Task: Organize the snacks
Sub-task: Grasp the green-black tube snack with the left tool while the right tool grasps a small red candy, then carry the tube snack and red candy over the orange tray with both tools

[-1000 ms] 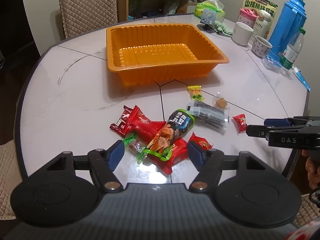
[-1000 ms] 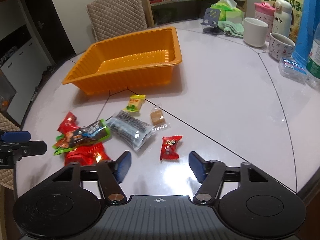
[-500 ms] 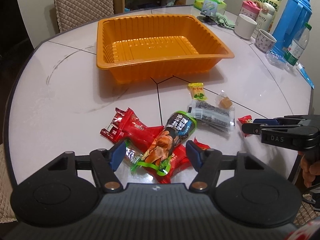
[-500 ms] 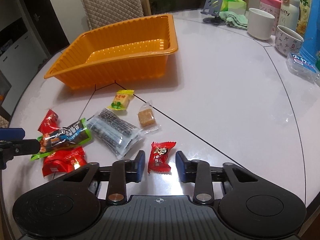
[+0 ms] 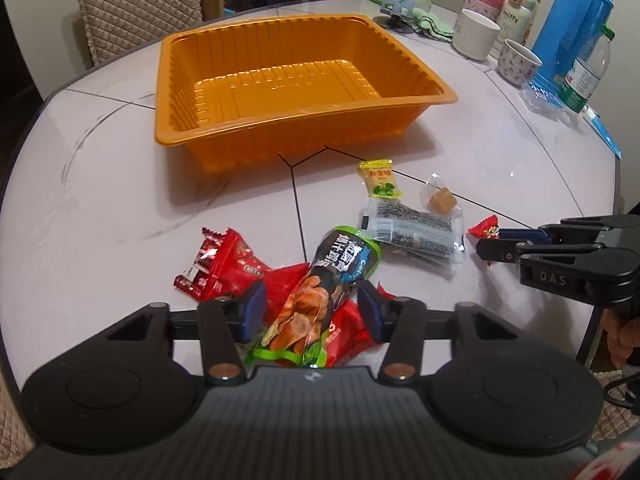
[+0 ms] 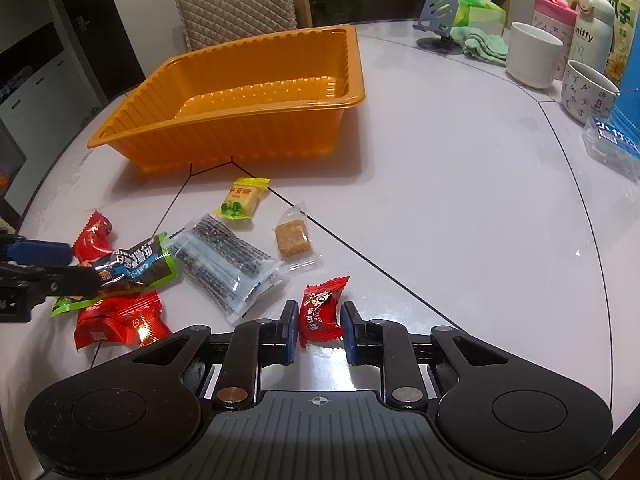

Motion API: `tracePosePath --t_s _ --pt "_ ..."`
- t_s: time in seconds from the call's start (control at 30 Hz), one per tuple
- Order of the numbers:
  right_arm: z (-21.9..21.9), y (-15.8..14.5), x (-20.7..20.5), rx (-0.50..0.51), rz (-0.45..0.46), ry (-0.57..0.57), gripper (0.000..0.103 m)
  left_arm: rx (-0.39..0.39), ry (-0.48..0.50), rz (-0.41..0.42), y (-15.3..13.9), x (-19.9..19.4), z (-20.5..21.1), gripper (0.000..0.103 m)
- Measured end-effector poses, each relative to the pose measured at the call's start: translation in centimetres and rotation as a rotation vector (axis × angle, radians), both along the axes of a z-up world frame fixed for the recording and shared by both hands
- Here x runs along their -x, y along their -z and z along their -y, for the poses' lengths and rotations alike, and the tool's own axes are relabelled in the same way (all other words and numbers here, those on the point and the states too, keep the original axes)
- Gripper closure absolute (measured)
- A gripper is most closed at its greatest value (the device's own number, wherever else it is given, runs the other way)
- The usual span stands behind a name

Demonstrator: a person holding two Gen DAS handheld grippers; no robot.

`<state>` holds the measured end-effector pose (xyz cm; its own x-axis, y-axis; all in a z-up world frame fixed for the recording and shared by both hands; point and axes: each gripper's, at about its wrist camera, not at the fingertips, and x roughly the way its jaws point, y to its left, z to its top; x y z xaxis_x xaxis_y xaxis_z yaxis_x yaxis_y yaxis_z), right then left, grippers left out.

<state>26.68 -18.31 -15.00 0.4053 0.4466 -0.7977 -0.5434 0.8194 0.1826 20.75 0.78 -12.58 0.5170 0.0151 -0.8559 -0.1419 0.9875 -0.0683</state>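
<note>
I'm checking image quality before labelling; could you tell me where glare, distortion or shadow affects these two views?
Left wrist view: fisheye bends the table edge; the orange tray casts a soft shadow toward the camera; corners vignette dark. Right wrist view: lamp glare on the tabletop beside the small red candy and at far right; background shelves dim; snacks sharp.

The pale round tabletop [image 5: 460, 140] carries an orange tray [image 5: 280, 128], scattered snack packets [image 6: 224, 260], and mugs [image 6: 532, 60].
</note>
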Motion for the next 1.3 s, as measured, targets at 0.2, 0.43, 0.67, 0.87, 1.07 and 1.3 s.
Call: tracePosePath --t_s 0.2,0.43,0.67,0.87,1.07,1.3 --pt "0.7 -0.5 -0.3 -0.018 -0.011 0.022 0.081 -0.03 0.05 -0.015 0.5 -1.2 0.2 0.069" --pt "1.5 -0.8 -0.6 -0.025 -0.031 0.052 0.081 -0.04 0.135 -0.048 1.1 -2.2 0.9 0.069" --pt "1.8 -0.7 -0.3 -0.023 -0.035 0.064 0.081 -0.067 0.161 -0.064 2.0 -2.5 1.2 0.071" --pt "1.8 -1.0 -0.1 -0.031 -0.031 0.068 0.081 -0.065 0.157 -0.039 1.6 -2.1 0.9 0.075" --pt "1.8 -2.0 0.2 -0.048 -0.016 0.058 0.081 -0.035 0.122 0.01 0.2 -1.2 0.4 0.078" --pt "1.2 -3.3 0.5 -0.071 0.001 0.04 0.081 -0.001 0.096 0.058 -1.7 -0.1 0.1 0.078"
